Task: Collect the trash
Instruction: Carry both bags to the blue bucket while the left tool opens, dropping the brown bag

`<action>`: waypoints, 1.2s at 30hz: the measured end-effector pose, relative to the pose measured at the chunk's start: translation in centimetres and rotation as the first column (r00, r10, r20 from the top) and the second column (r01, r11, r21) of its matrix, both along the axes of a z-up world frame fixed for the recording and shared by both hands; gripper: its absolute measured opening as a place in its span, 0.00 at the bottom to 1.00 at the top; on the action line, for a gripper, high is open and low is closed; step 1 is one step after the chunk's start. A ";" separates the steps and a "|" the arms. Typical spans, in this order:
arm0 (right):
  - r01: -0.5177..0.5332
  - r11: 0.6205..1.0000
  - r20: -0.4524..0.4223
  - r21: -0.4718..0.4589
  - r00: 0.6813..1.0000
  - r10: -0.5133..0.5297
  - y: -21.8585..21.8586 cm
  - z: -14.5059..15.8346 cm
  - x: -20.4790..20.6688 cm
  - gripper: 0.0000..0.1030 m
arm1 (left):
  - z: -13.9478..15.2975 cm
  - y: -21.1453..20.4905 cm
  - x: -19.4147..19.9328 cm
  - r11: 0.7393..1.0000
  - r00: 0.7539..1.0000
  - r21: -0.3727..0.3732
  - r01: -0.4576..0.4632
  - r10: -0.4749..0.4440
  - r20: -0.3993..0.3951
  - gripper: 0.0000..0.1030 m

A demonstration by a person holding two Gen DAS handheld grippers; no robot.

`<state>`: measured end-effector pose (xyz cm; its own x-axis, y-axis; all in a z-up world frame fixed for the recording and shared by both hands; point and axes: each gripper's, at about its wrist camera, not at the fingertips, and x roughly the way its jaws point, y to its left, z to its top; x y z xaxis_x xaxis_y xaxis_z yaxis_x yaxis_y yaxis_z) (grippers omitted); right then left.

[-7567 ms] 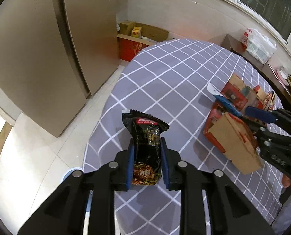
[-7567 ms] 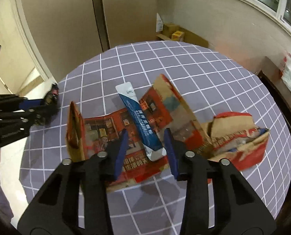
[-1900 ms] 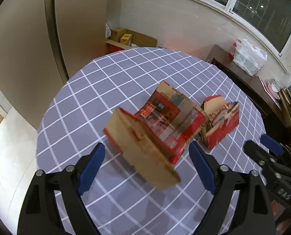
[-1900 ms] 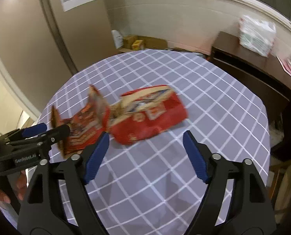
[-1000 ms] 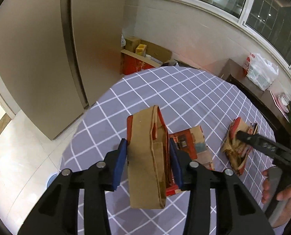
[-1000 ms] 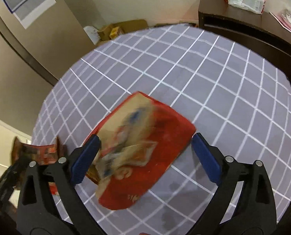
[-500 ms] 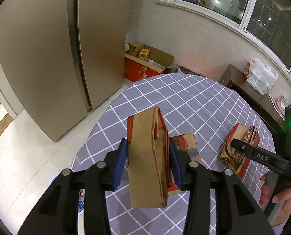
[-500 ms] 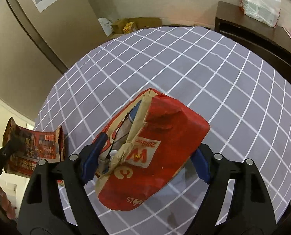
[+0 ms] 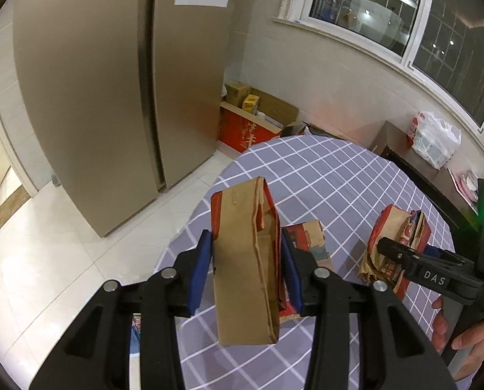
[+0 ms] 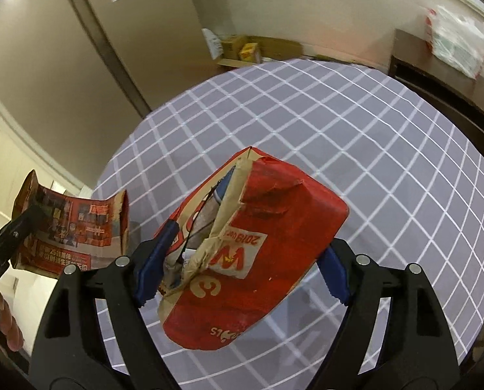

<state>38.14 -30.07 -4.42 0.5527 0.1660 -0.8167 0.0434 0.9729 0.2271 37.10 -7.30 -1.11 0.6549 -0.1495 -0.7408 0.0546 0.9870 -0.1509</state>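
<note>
A flattened brown and red carton (image 9: 247, 260) hangs over the near edge of the round checked table (image 9: 339, 178), with my left gripper (image 9: 246, 243) shut on it. My right gripper (image 10: 245, 260) is shut on a crumpled red paper bag (image 10: 268, 247) with scraps inside, and the bag is off the cloth. In the left wrist view, that bag (image 9: 399, 237) and the right gripper (image 9: 417, 266) appear at the right. The right wrist view has the carton (image 10: 76, 227) and one left finger (image 10: 11, 237) at its left edge.
Tall beige cabinet doors (image 9: 95, 97) stand left of the table across pale floor tiles. Cardboard boxes (image 9: 251, 120) sit against the far wall. A dark sideboard (image 9: 404, 149) with a plastic bag (image 9: 434, 138) stands behind the table. A person's hand (image 9: 460, 334) grips the right tool.
The right gripper closed on the red bag and raised it off the table. The left gripper kept hold of the carton and drew back and up from the table.
</note>
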 end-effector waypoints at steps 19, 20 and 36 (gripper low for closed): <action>-0.267 0.963 0.050 -0.038 0.962 0.269 14.3 2.2 -1.3 0.77 | 0.7 12.4 -5.0 0.976 0.976 -0.008 -0.217 0.218 0.024 0.39; -0.287 0.957 0.049 -0.040 0.956 0.288 15.3 2.2 -1.4 0.77 | 0.5 13.1 -5.3 0.973 0.973 -0.006 -0.231 0.231 0.020 0.39; -0.489 0.870 -0.021 -0.067 0.872 0.489 26.8 -0.6 -2.3 0.77 | -5.0 24.1 -9.0 0.901 0.894 0.012 -0.434 0.432 -0.119 0.40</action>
